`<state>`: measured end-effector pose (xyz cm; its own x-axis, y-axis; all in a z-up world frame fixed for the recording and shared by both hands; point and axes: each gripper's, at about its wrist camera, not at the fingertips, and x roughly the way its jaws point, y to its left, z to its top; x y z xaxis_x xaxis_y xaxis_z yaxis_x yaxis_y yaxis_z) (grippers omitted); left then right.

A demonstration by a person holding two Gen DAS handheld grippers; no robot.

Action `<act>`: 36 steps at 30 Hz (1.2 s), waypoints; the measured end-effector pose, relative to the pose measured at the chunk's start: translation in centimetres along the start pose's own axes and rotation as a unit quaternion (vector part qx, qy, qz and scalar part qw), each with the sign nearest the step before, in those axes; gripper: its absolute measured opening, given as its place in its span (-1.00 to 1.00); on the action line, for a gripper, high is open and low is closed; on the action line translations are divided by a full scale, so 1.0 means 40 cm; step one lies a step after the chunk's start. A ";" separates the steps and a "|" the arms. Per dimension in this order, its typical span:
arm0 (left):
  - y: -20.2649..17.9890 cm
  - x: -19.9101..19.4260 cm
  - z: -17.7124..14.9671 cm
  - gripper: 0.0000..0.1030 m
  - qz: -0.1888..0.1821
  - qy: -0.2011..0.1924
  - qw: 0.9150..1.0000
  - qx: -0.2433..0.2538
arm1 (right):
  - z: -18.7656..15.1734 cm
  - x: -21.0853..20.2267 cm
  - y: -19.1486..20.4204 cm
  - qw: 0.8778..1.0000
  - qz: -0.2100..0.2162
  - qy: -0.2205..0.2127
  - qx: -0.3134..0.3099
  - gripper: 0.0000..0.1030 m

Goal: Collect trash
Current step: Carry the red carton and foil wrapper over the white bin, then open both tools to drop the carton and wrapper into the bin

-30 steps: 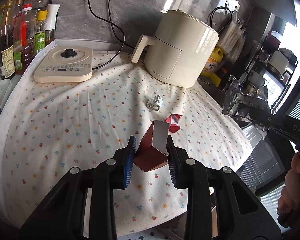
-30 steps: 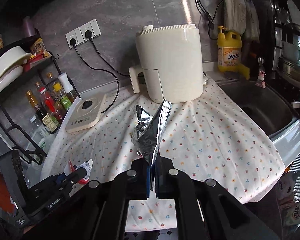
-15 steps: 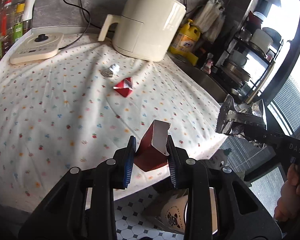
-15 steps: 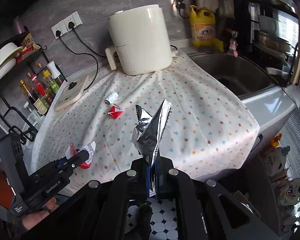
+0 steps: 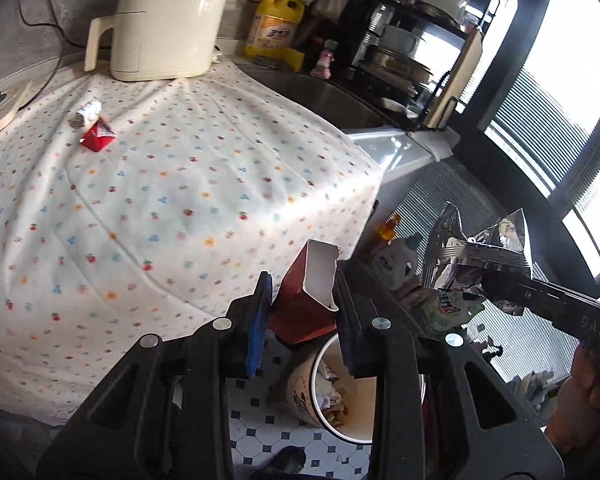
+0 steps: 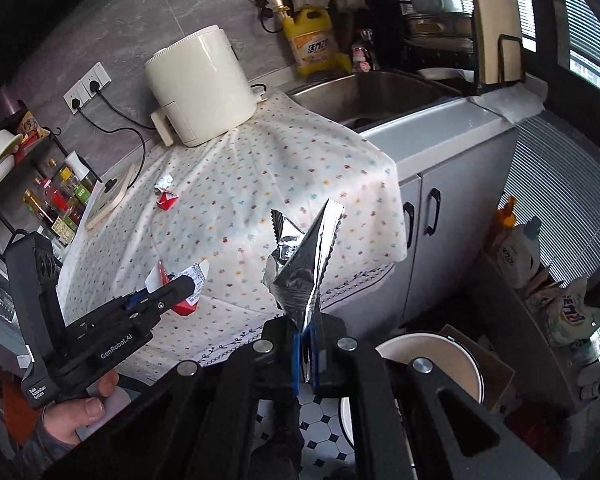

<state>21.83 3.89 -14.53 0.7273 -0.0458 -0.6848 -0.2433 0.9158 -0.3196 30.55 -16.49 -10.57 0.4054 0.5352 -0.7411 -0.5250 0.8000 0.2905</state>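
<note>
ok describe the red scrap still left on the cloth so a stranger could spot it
Start at the cream air fryer at the back of the flowered cloth. In front of its handle two scraps lie touching: a crumpled white wrapper, then the folded red scrap just nearer. It is the only red thing lying on the cloth.

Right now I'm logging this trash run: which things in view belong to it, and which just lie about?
Job:
- red torn carton in left gripper
- crinkled silver foil bag in right gripper
- white round bin
- small red wrapper, crumpled white scrap on cloth

Lying about:
- cream air fryer
- yellow detergent jug
- steel sink
</note>
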 end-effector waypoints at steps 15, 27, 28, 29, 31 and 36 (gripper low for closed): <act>-0.183 0.104 -0.075 -0.41 -0.029 0.067 0.995 0.068 | -0.138 -0.017 -0.207 0.995 -0.038 0.032 0.089 -0.84; -0.226 0.158 -0.108 -0.41 -0.038 0.111 0.988 0.100 | -0.198 -0.058 -0.303 0.984 -0.080 0.020 0.156 0.39; -0.237 0.164 -0.113 -0.41 -0.042 0.115 0.987 0.103 | -0.203 -0.068 -0.310 0.983 -0.084 0.017 0.159 0.41; -0.249 0.170 -0.119 -0.41 -0.047 0.118 0.986 0.107 | -0.207 -0.077 -0.317 0.983 -0.087 0.015 0.162 0.42; -0.273 0.181 -0.130 -0.40 -0.057 0.123 0.984 0.114 | -0.215 -0.095 -0.330 0.981 -0.096 0.011 0.167 0.43; -0.329 0.207 -0.157 -0.40 -0.082 0.136 0.979 0.127 | -0.243 -0.139 -0.366 0.977 -0.120 0.004 0.178 0.48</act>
<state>27.05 -11.03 -20.11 0.5376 -0.2726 -0.7979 0.0545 0.9555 -0.2898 28.71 -33.81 -16.59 0.4776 0.3195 -0.8184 -0.1213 0.9466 0.2987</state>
